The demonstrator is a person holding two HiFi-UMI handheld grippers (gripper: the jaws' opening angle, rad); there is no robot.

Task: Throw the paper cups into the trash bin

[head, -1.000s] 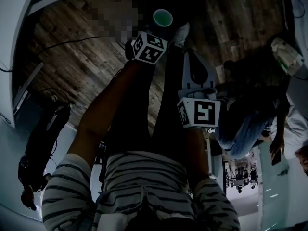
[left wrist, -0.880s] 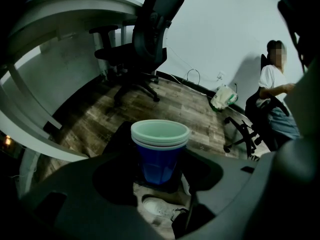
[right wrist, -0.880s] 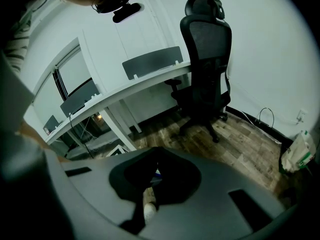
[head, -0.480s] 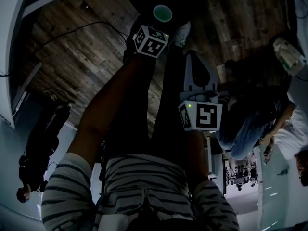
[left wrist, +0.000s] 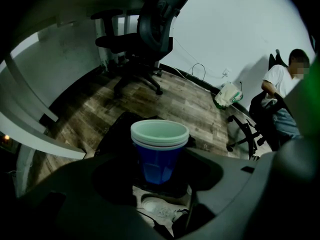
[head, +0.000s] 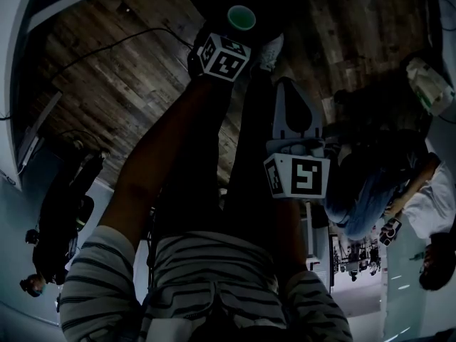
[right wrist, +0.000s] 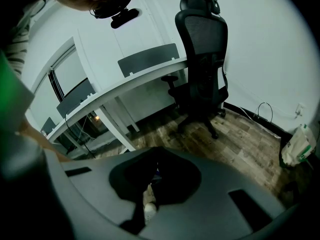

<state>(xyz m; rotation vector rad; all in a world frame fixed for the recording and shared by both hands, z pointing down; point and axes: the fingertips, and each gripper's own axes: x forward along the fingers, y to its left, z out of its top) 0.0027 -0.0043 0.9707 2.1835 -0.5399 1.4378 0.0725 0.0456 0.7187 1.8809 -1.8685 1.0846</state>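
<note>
Nearest us, the right gripper (head: 286, 85) hangs with its jaws closed together, and we see nothing between them. Farther out, the left gripper (head: 238, 35) clamps a stack of two blue paper cups with pale rims (left wrist: 160, 151), upright above the brown wood-plank floor (left wrist: 185, 96). Beyond stands a black office chair (left wrist: 150, 29).

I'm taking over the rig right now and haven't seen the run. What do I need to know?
Left tongs: shut on the stacked blue paper cups, held upright above the wood floor.
Right tongs: shut, empty.
Trash bin: the dark shape under the cups may be it; too dark to tell.
Done: cups picked up.
Left: get them over the bin and release.
</note>
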